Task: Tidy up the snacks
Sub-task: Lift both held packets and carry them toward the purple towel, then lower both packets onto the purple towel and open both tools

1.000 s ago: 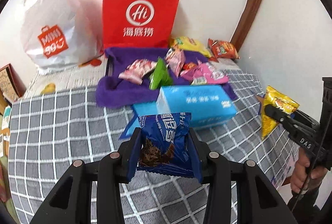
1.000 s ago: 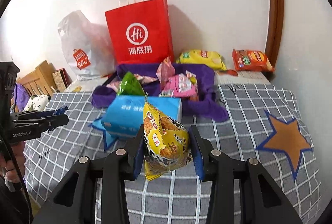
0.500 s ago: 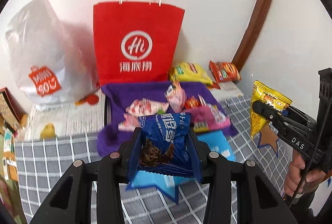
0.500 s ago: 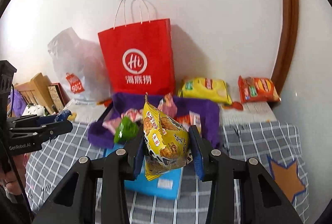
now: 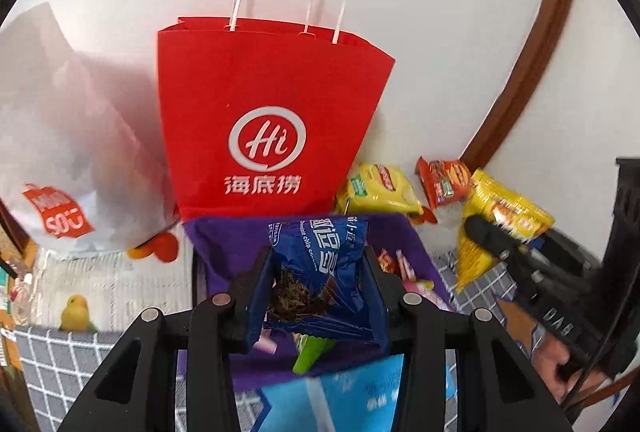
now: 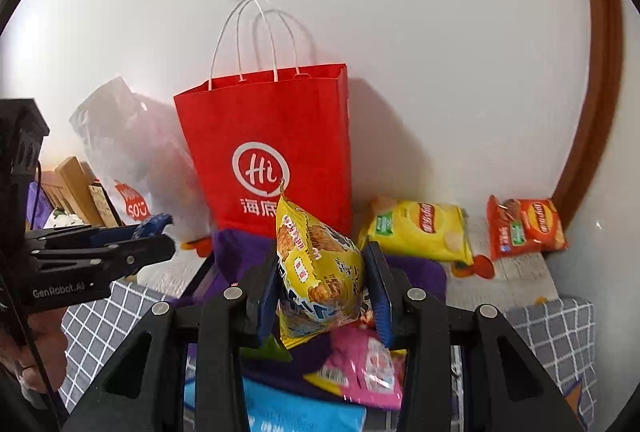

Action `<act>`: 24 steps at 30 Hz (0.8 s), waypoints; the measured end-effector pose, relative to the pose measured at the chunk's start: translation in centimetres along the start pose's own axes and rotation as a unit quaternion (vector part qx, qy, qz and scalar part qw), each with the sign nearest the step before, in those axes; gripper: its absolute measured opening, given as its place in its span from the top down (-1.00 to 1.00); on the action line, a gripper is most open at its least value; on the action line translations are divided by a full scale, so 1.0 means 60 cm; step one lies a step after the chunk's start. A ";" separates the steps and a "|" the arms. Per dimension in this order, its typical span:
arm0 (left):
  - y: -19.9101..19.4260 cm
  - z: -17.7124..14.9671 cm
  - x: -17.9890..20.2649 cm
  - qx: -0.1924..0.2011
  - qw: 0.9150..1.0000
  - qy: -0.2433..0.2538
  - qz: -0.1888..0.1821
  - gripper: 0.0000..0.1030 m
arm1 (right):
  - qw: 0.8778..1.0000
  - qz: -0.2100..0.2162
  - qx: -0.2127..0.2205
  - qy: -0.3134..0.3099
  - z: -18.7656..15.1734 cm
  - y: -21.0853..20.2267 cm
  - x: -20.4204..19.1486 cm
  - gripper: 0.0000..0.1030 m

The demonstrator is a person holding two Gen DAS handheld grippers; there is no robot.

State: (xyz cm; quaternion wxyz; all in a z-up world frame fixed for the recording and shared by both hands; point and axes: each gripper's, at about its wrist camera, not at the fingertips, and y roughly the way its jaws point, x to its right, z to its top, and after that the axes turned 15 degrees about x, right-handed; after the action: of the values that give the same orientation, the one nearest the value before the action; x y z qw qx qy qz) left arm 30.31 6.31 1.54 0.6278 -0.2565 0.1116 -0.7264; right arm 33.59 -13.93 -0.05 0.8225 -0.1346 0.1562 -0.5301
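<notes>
My left gripper (image 5: 318, 282) is shut on a blue cookie packet (image 5: 320, 268), held above the purple cloth tray (image 5: 228, 236). My right gripper (image 6: 322, 284) is shut on a yellow snack bag (image 6: 316, 268), also raised over the tray; it shows at the right of the left wrist view, right gripper (image 5: 492, 236) and yellow snack bag (image 5: 500, 216). The red paper bag (image 5: 268, 128) stands upright against the wall just behind the tray, its top open. Pink (image 6: 364, 364) and green (image 5: 312, 348) packets lie in the tray.
A white plastic bag (image 5: 60, 152) sits left of the red bag. Yellow (image 6: 420, 228) and orange (image 6: 524, 226) chip bags lie by the wall at the right. A light blue tissue pack (image 5: 340, 400) lies in front of the tray on the grey checked cover (image 6: 556, 332).
Both grippers have risen and moved toward the red paper bag with their packets still held; the bag now looms larger and the tray and tissue pack have slid beneath the fingers.
</notes>
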 end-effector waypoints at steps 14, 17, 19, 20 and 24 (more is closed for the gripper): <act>0.114 -0.036 -0.072 -0.052 0.998 -0.034 0.018 0.22 | 0.996 -0.021 -0.086 0.017 -0.073 0.134 0.077 0.23; 0.119 -0.037 -0.078 -0.055 0.998 -0.032 0.017 0.22 | 0.993 -0.024 -0.114 0.032 -0.093 0.157 0.090 0.23; 0.127 -0.042 -0.078 -0.061 0.997 -0.032 0.017 0.22 | 0.991 -0.031 -0.128 0.034 -0.103 0.169 0.095 0.23; 0.130 -0.043 -0.078 -0.065 0.997 -0.034 0.016 0.22 | 0.990 -0.033 -0.132 0.034 -0.107 0.173 0.097 0.22; 0.152 -0.055 -0.075 -0.087 0.995 -0.038 0.012 0.22 | 0.984 -0.032 -0.169 0.041 -0.126 0.193 0.102 0.21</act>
State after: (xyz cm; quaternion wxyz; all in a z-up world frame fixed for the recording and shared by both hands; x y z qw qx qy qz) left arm 36.81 8.44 -6.71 0.6155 -0.3363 0.1536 -0.6961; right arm 42.58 -15.29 -12.14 0.7634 -0.2549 0.2727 -0.5271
